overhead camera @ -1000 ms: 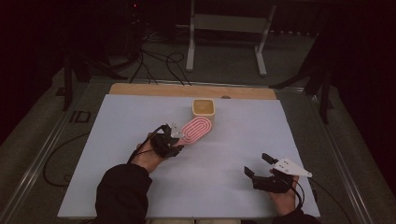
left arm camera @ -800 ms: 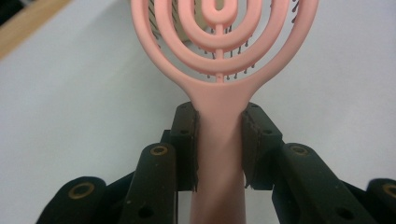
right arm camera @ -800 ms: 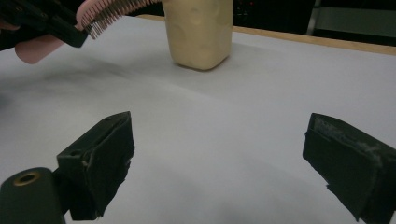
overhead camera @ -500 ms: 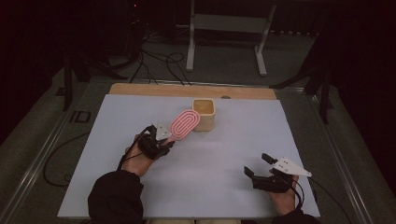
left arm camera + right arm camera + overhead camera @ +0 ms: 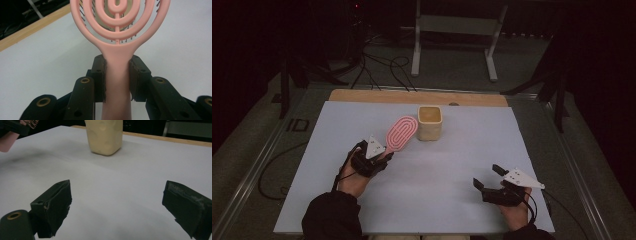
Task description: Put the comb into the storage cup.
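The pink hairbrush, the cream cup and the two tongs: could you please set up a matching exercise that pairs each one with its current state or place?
Things:
1. pink hairbrush
2. cream cup
3. left tongs
4. right tongs

States or places:
A. open, with nothing between the jaws
B. stands upright on the white sheet near the wooden strip at the far edge
C. clamped by its handle, head pointing toward the cup
D. shut on a handle

Pairs: 1-C, 2-B, 3-D, 4-A
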Tool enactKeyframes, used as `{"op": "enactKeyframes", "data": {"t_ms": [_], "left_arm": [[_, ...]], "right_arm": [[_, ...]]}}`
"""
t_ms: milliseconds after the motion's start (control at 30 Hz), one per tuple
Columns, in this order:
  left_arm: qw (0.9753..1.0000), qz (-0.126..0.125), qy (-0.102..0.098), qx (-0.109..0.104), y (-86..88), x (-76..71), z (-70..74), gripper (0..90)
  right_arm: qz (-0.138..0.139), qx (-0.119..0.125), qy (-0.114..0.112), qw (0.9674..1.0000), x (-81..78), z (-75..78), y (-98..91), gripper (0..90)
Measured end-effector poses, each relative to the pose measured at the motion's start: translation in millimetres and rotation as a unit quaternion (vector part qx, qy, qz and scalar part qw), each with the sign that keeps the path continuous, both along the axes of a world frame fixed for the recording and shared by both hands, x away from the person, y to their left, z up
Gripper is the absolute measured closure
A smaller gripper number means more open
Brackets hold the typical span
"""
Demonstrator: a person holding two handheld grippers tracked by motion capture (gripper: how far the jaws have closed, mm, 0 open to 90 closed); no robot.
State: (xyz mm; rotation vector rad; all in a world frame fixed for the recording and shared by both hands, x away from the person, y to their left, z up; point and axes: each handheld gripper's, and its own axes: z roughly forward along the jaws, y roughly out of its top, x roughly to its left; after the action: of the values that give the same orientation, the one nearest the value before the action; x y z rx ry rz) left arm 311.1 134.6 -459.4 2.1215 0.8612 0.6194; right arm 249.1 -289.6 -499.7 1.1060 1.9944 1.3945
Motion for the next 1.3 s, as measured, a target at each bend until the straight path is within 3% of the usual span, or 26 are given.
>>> {"op": "enactKeyframes", "data": {"t_ms": [333,667,1000,1300], "left_arm": [[0.9998,-0.01,-0.018,-0.003,-5.4,-8.0,-0.8,70.3],[0.9991,-0.003,-0.04,-0.014,-6.0,-16.1,7.2,70.2],[0.9976,0.006,-0.067,-0.02,-8.9,-24.7,13.5,70.2],[0.9972,0.005,-0.074,-0.015,-11.1,-27.0,14.4,70.3]], "right_arm": [[-0.003,-0.002,0.002,1.0,-0.4,0.2,-0.3,8.6],[-0.007,0.006,0.012,0.9999,3.2,1.8,-0.2,8.6],[0.012,0.015,0.026,0.9995,13.3,20.5,11.7,8.6],[0.022,0.016,0.039,0.9989,27.8,38.0,33.2,8.6]]}}
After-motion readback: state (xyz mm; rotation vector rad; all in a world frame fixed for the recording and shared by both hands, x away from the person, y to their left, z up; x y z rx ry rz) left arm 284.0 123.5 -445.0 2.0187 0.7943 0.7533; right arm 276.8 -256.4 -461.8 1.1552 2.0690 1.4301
